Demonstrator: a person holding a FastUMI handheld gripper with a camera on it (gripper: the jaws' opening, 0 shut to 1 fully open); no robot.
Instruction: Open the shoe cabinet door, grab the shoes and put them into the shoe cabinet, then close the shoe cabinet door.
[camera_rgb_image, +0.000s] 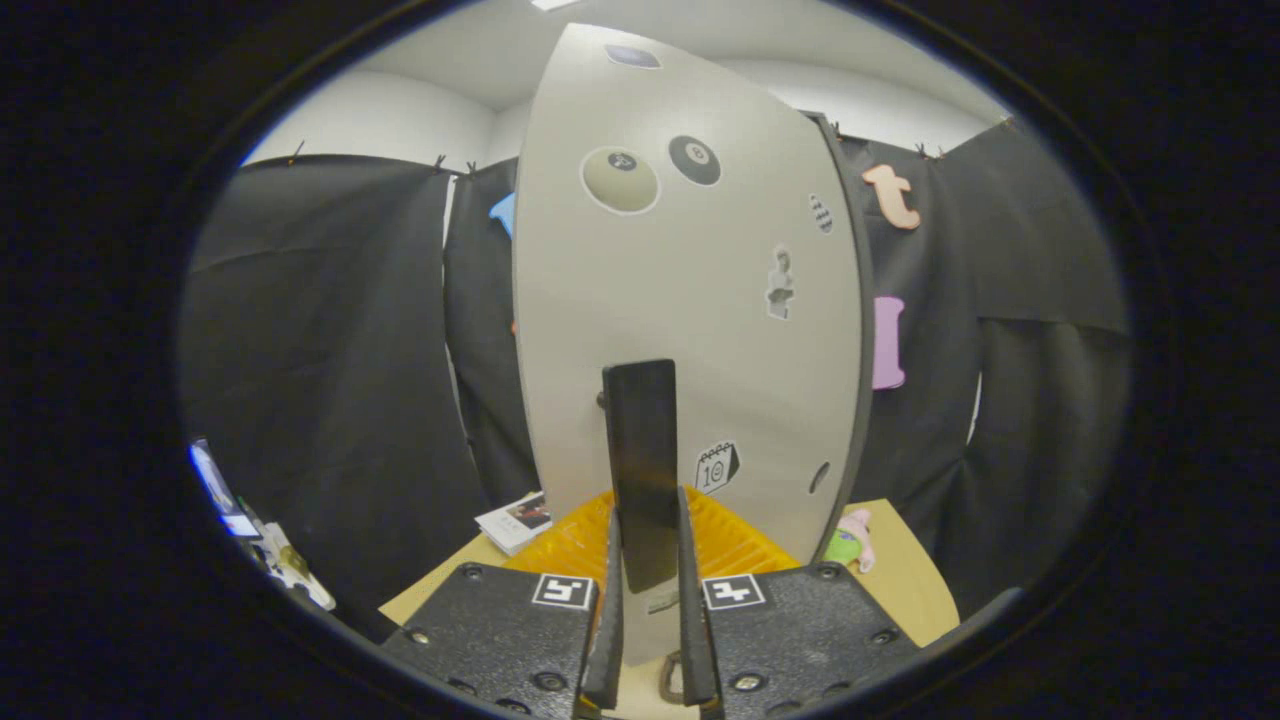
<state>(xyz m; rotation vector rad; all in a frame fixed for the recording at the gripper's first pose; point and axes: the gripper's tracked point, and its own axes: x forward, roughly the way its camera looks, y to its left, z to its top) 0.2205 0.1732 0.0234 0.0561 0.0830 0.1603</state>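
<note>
The shoe cabinet door (690, 300) is a tall pale grey panel with several stickers, standing straight ahead and very close. A dark flat upright handle (641, 470) juts from its lower middle. My gripper (646, 545) is shut on this handle, one finger pressing each side of its lower end. The shoes are hidden from me.
A yellow ribbed tray (745, 545) lies on the tan table (905, 590) just past the fingers. A small pink and green plush toy (850, 542) sits to the right of the door's base. A white booklet (515, 520) lies to the left.
</note>
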